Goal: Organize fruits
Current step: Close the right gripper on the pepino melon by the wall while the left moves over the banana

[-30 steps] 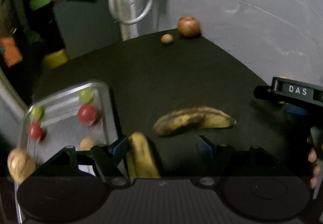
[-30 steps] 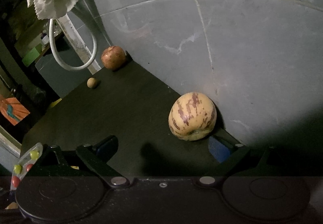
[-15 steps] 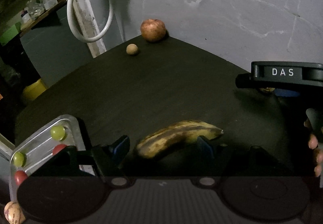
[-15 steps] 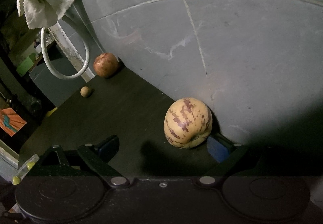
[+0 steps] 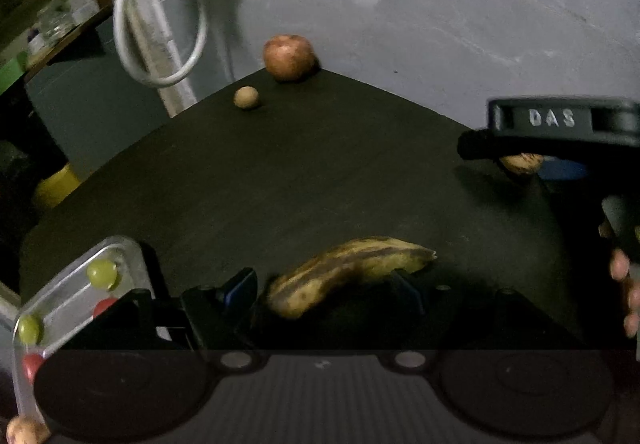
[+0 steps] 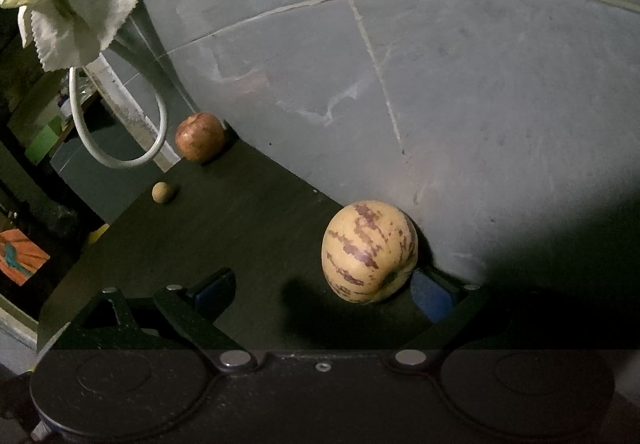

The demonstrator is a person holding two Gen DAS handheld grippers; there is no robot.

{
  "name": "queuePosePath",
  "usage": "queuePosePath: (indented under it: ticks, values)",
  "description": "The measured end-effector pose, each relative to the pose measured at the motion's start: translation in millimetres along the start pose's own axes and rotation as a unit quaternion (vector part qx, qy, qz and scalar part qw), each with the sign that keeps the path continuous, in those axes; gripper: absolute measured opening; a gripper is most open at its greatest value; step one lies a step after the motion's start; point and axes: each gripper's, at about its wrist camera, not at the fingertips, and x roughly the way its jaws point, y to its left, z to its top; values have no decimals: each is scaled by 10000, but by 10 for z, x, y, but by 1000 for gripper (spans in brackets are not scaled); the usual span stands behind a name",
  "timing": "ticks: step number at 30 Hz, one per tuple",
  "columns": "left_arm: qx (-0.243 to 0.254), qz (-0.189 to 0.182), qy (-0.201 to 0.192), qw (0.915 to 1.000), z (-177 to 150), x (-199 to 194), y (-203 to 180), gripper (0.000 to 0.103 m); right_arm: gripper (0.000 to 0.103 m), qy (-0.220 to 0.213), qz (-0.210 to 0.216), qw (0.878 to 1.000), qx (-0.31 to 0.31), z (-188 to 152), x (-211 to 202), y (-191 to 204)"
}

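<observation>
Between the spread fingers of the left gripper [image 5: 326, 290], low in the left wrist view, lies a spotted banana [image 5: 348, 272] on the dark table [image 5: 304, 172]; whether the pads touch it I cannot tell. At lower left a metal tray [image 5: 132, 256] holds green and red small fruits. Low in the right wrist view, the right gripper [image 6: 324, 290] stands wide apart, a striped yellow melon [image 6: 368, 250] just beside its right finger, against the grey wall [image 6: 460, 104]. A reddish apple [image 6: 199, 137] and a small tan ball [image 6: 161, 191] sit at the table's far corner.

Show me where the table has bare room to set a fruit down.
Widest bare stretch: mid-table, between the small tan ball and the spotted banana. Crowded: the metal tray corner with grapes, and around the striped melon by the wall.
</observation>
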Motion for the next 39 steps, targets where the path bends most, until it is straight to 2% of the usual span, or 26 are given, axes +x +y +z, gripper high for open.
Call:
queuePosePath:
  ticks: [3,7,10,14,16,26,34,39]
  values:
    - [184,-35,-9,9998,9,16,-23,77,95,1,-8,10000,-6,-13,-9,1]
    - [31,-73,-47,10000,-2,-60,-6,78,95,9,20,10000,-51,-20,-21,0]
    - [-278,2,-117,9995,-64,-177,32,78,95,-1,13,10000,-26,-1,-13,-10]
    - [-981,100,-114,9951,-196,-278,122,78,95,-34,-15,10000,3,-8,-5,0]
    - [-1105,151,-134,9937,-231,-280,140,78,95,-53,-27,10000,26,-8,-5,5]
    - [-771,168,-203,9967,-126,-205,91,79,91,-126,-128,9992,350,0,-19,-28]
    - [-42,-36,-113,9999,-50,-37,-28,79,80,-240,-369,9963,736,30,-25,-55]
    - [360,-10,-43,9993,-28,67,-77,75,74,-300,-418,9926,1104,64,-29,-138]
